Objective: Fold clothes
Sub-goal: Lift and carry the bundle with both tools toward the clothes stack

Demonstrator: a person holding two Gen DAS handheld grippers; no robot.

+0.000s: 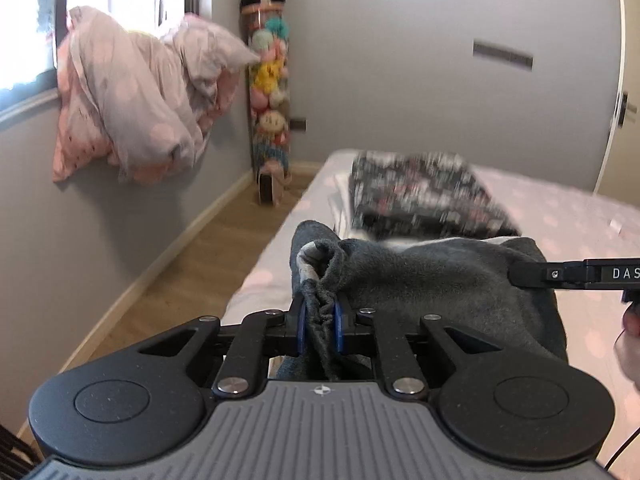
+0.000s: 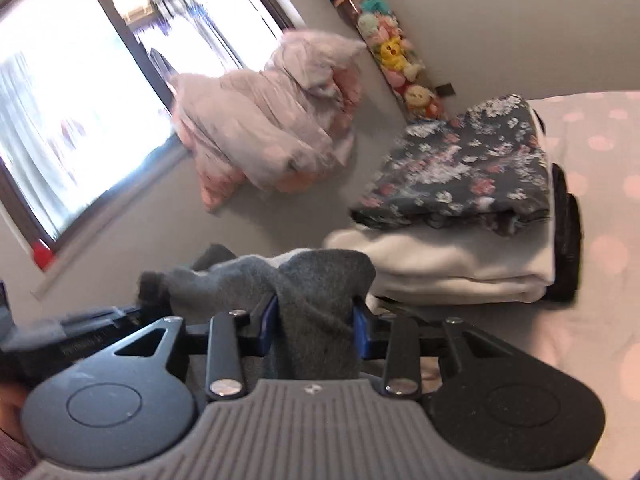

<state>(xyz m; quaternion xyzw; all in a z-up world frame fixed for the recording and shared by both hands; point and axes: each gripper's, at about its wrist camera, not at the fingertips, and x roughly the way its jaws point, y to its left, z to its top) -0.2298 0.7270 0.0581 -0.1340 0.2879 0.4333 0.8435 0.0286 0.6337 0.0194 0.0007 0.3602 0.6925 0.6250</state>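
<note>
A dark grey fleece garment (image 1: 432, 276) hangs between both grippers above the bed. My left gripper (image 1: 320, 326) is shut on a bunched edge of it, blue pads pressed on the cloth. My right gripper (image 2: 314, 330) is shut on another part of the same grey garment (image 2: 316, 284). The right gripper's black finger (image 1: 576, 274) reaches in from the right in the left wrist view, touching the garment. The left gripper's body shows blurred at the left of the right wrist view (image 2: 72, 336).
A stack of folded clothes lies on the pink dotted bed (image 2: 600, 240): a dark floral piece (image 2: 464, 168) on a white one (image 2: 448, 260). A crumpled pink duvet (image 1: 136, 100) sits on the window sill. A tall tube of plush toys (image 1: 268, 80) stands in the corner. Wooden floor (image 1: 192, 272) lies left of the bed.
</note>
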